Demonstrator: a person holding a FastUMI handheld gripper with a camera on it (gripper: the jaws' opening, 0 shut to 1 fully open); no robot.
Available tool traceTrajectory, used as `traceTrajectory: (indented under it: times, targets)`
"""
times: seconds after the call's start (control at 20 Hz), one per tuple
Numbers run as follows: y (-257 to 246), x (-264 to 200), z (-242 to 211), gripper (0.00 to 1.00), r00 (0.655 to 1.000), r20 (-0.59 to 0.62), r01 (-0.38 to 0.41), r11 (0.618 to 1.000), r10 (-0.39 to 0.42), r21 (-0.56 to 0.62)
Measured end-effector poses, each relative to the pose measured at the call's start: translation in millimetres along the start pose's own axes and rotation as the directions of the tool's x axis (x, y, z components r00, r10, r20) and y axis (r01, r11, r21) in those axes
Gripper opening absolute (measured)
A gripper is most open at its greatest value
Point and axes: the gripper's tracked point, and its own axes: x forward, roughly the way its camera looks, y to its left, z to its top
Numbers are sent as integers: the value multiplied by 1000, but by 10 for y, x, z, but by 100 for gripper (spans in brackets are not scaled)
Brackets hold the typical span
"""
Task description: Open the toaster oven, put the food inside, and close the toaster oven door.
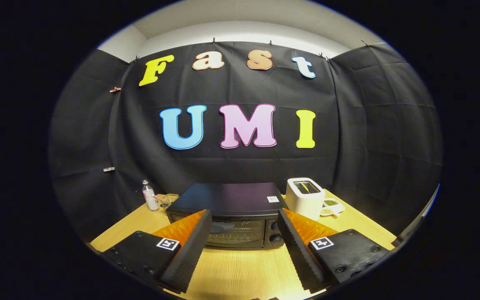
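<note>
Gripper view, booth with a wooden table (240, 271).

At the far left of the table, by the black cloth wall, stands a small clear bottle (149, 196) with a white cap, upright. Just beside it, to its right, lies a small wire basket (168, 200), partly hidden behind the oven's corner; contents too small to tell.

Centre: the black toaster oven (227, 216) sits on the table, front facing the gripper, door closed. Glass window and two knobs at its right side show. A small white sticker sits on its top near the right rear corner.

The gripper (244, 233) is spread wide, holding nothing. Its fingers flank the oven's front, apart from it; the oven lies just ahead, between and beyond the fingertips.

Right of the oven: a white pop-up toaster (305, 196), upright, just beside the oven's right rear corner. Next to it, further right, a small white dish (331, 207) with greenish food in it rests on the table.
</note>
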Motion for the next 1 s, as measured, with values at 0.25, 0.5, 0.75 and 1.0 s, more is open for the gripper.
traceTrajectory:
  times: [0.25,0.5,0.75,1.0]
  targets:
    - [55,123,-91,97,1000,-31,-6,1000,6,7]
    - [96,406,-187,97,997,-75,13,1000,-12,12]
    - [238,783,-394,97,990,-141,27,999,-24,24]
    - [447,1040,-706,97,976,-214,42,999,-33,33]
